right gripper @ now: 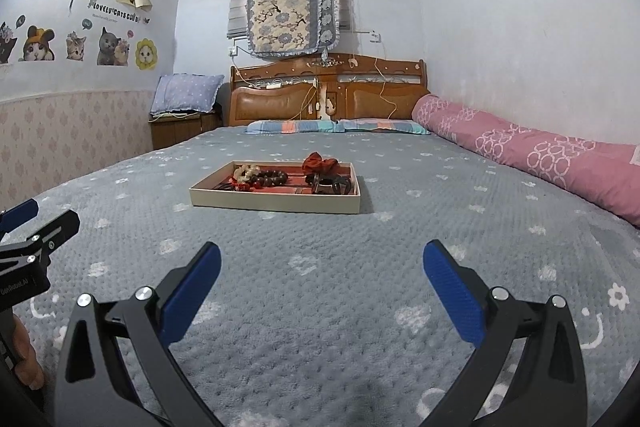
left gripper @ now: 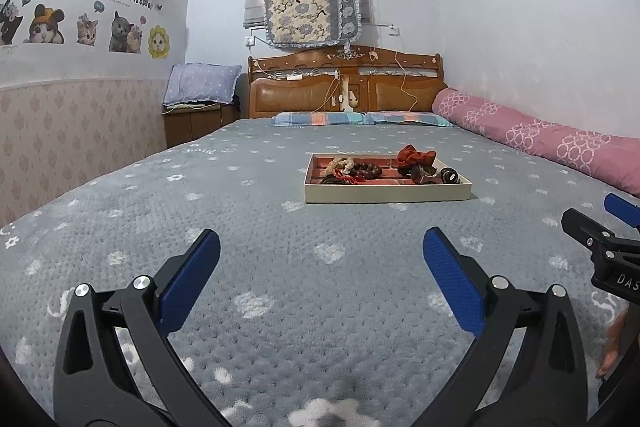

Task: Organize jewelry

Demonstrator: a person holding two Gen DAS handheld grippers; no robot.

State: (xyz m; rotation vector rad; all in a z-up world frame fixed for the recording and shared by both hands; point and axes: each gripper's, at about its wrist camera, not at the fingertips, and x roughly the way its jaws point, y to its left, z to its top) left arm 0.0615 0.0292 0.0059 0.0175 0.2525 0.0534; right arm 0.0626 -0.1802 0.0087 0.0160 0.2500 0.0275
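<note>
Hovering: left gripper (left gripper: 320, 255), right gripper (right gripper: 320, 267) wide (empty) | tray (left gripper: 386, 193) ahead, unobstructed

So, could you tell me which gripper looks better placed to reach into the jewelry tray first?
Probably the left gripper: the tray lies almost straight ahead of it, while it sits off to the left of the right gripper. Both are open and well short of it.

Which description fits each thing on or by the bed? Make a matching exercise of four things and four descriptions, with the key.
Things:
1. tray
2. pink quilt
3. red cloth
4. dark bead bracelet

Descriptions:
a. rolled up along the right wall
b. at the far right of the tray
c. in the left half of the tray
d. flat on the grey bedspread

Pairs: 1-d, 2-a, 3-b, 4-c
</note>
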